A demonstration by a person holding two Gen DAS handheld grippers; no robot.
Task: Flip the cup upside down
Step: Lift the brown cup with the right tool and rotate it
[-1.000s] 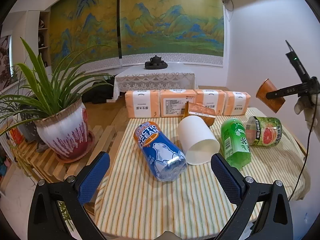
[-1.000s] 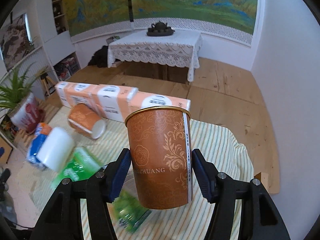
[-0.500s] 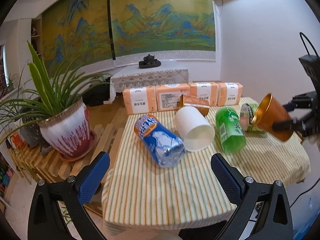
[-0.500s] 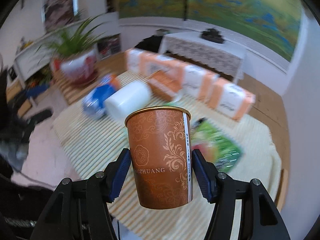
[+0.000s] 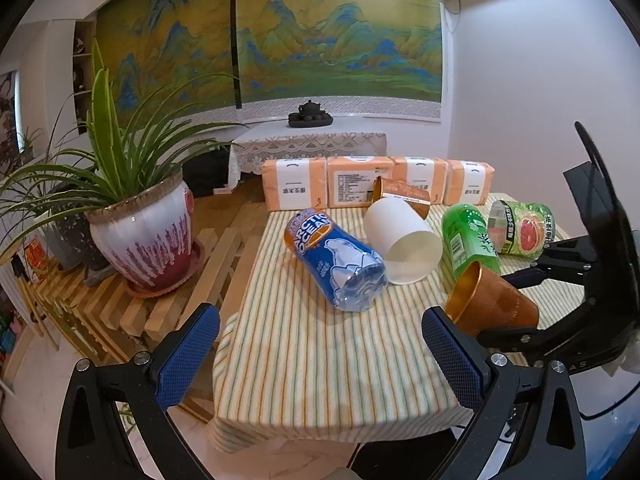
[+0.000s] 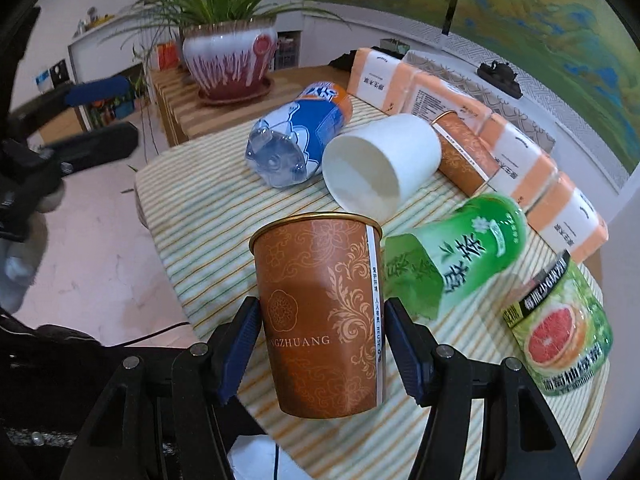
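Observation:
My right gripper (image 6: 322,340) is shut on a brown paper cup (image 6: 320,304) with gold floral print. It holds the cup above the striped tablecloth (image 6: 224,216). In the left wrist view the cup (image 5: 488,304) is tilted, its gold mouth pointing left and down, low over the table's right front part, with the right gripper (image 5: 520,304) behind it. My left gripper (image 5: 320,356) is open and empty in front of the table's near edge.
On the table lie a white paper cup (image 5: 402,238), a second brown cup (image 5: 400,194), a blue Arctic Ocean bottle (image 5: 336,260), a green tea bottle (image 5: 466,238) and a grapefruit bottle (image 5: 524,232). Orange tissue packs (image 5: 372,188) line the far edge. A potted plant (image 5: 140,236) stands left.
My right gripper has come down and toward the table's front with the brown cup, tipping its mouth further sideways and down. The left gripper has stayed open.

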